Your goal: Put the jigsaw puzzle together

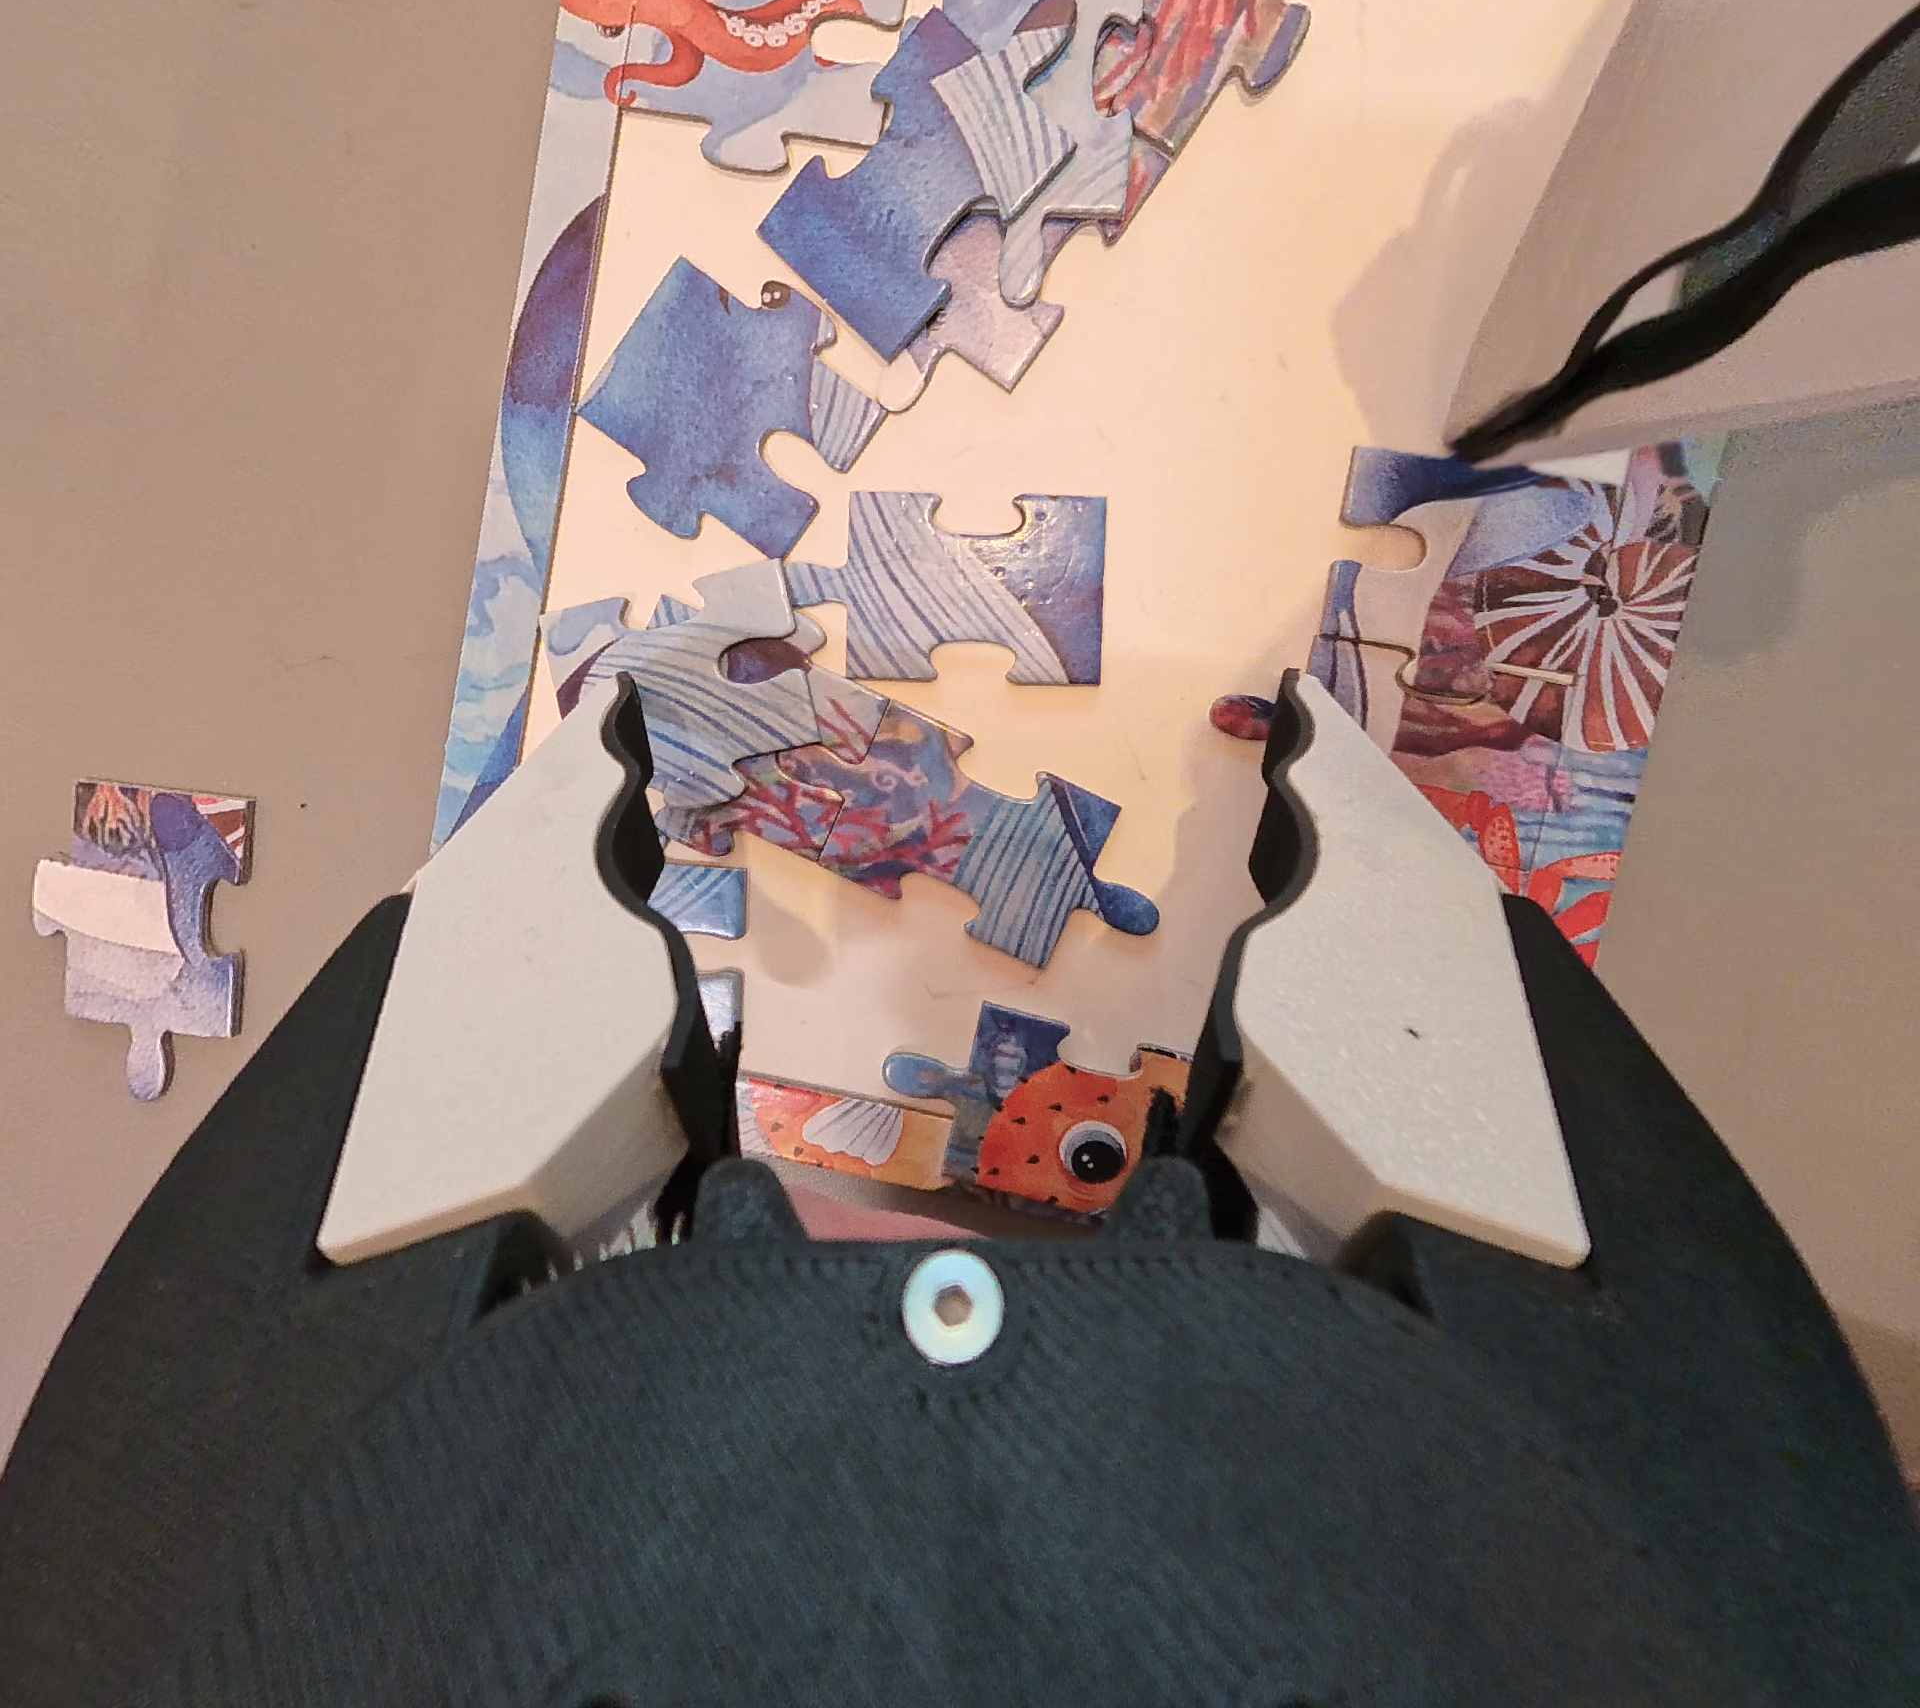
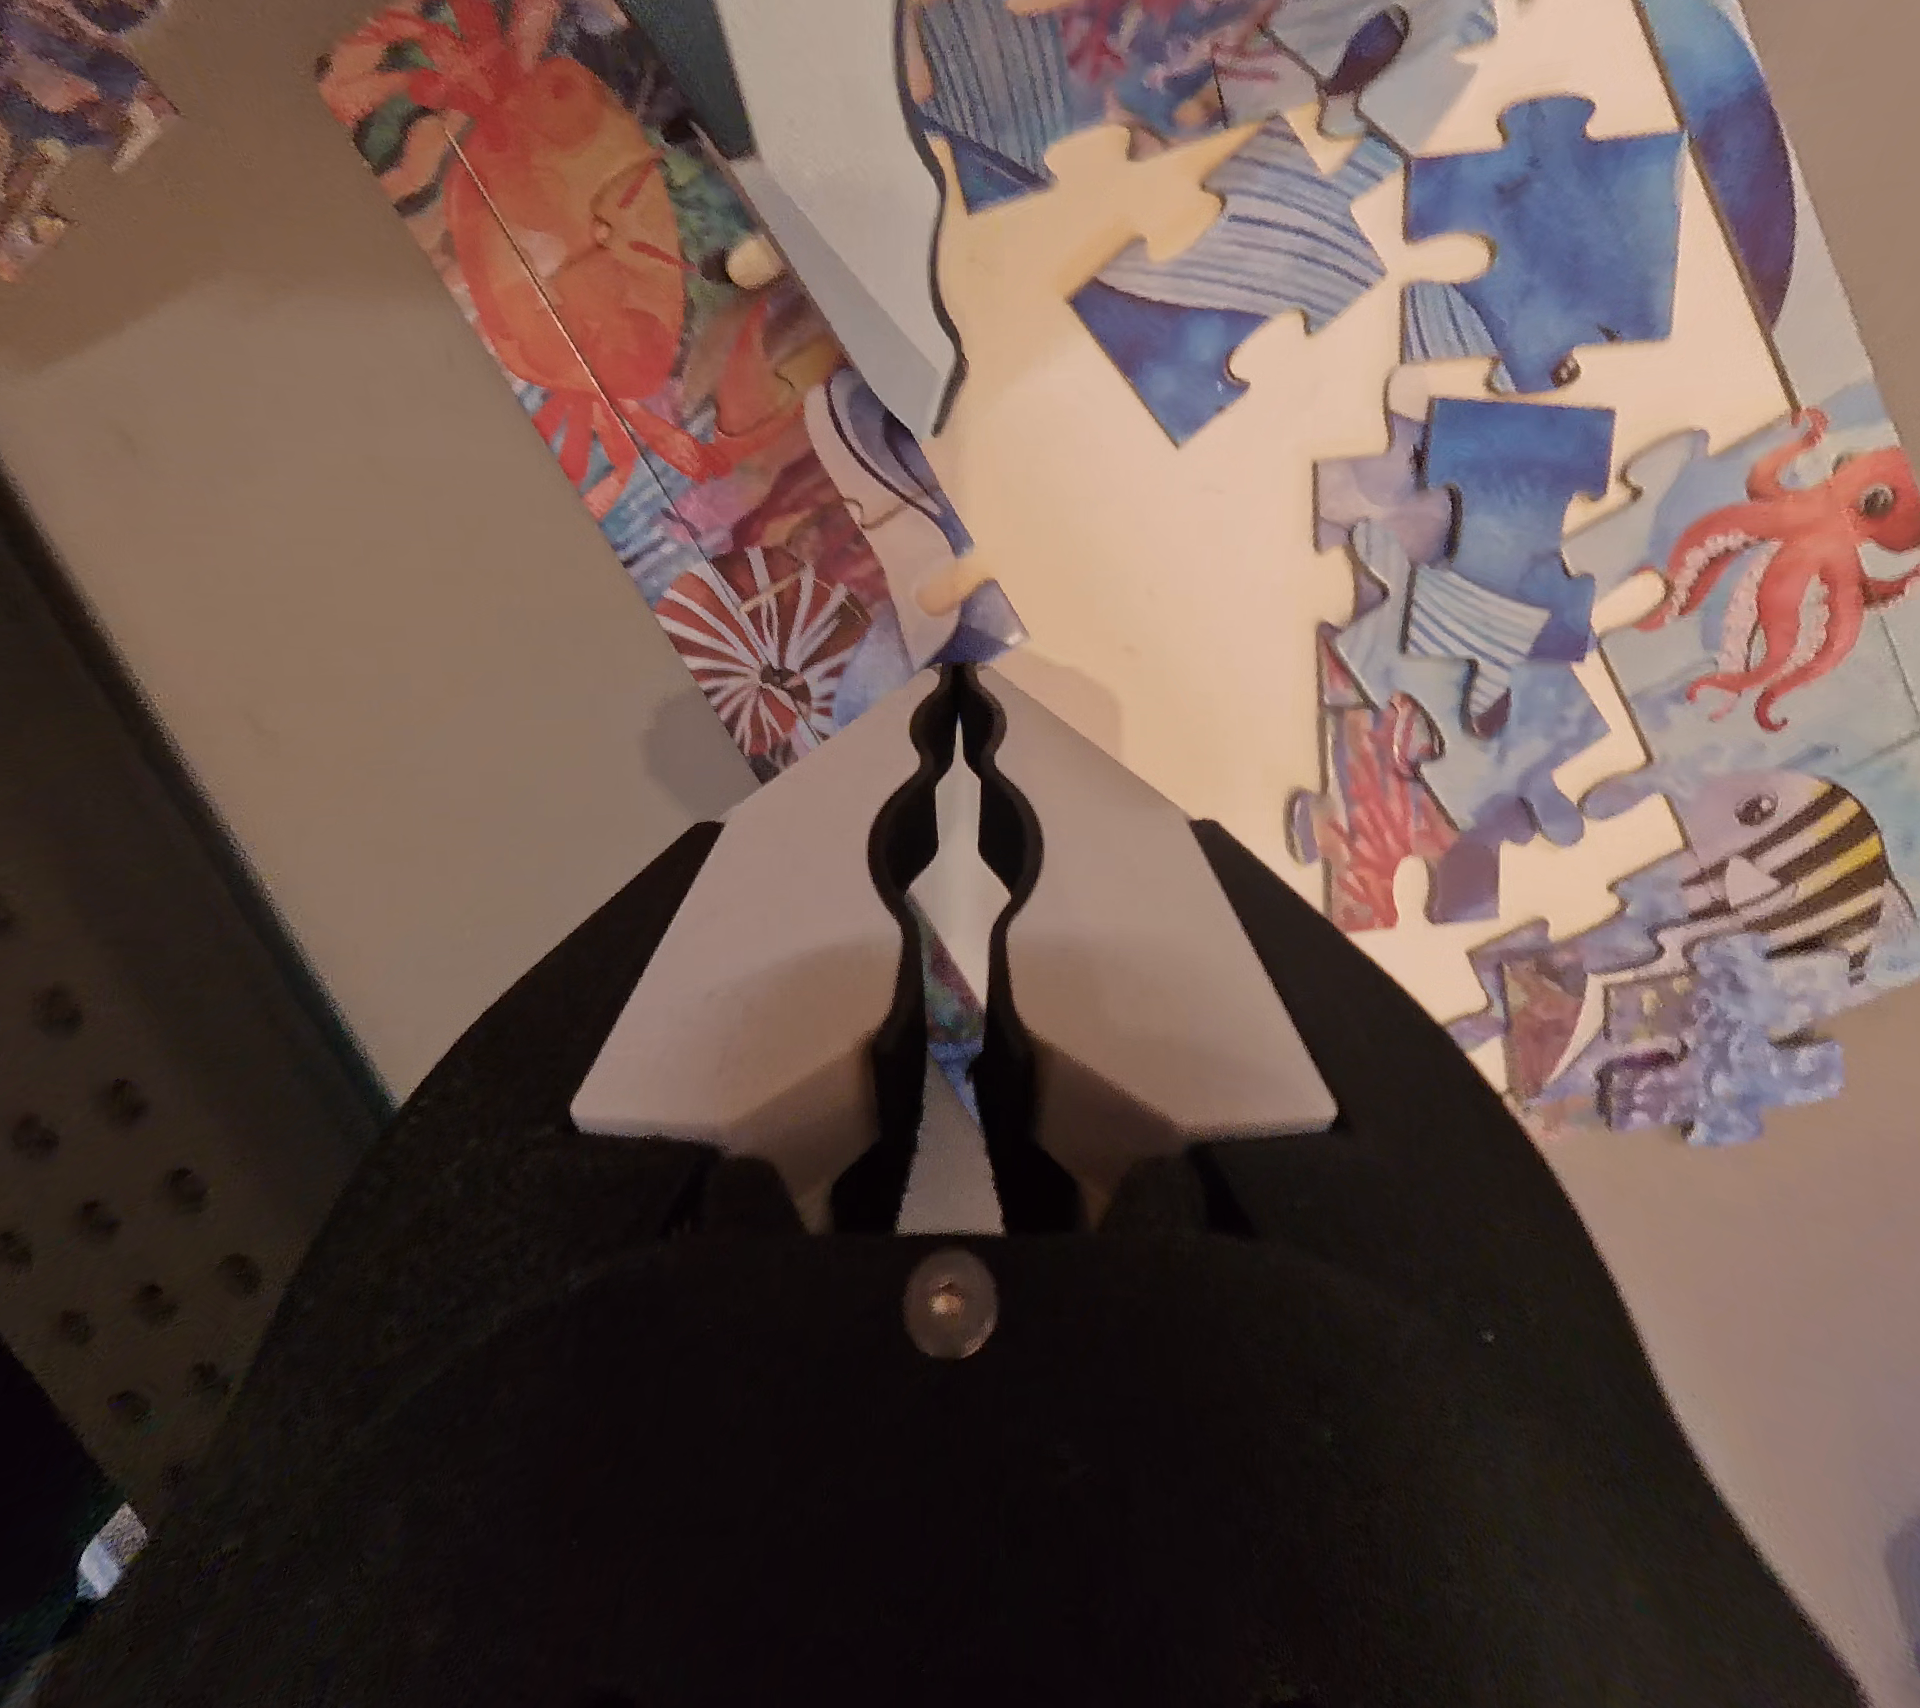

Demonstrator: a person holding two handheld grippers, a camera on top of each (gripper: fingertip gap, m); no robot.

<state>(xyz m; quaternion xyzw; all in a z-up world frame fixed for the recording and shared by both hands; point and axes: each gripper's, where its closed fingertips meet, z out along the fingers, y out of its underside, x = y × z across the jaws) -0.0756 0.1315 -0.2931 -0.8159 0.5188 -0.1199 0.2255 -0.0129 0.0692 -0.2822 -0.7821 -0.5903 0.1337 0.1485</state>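
Holding nothing, our left gripper gaped wide over loose sea-themed pieces on the cream puzzle tray. Our right gripper pinched a blue-patterned puzzle piece edge-on, long axis running along the fingers toward the tray's near edge.

A beige table carries the puzzle tray and a stray piece.

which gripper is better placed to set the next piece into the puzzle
Right, probably. The right gripper is shut on a puzzle piece and sits at the inner edge of the assembled border. The left gripper is open and empty over loose pieces.
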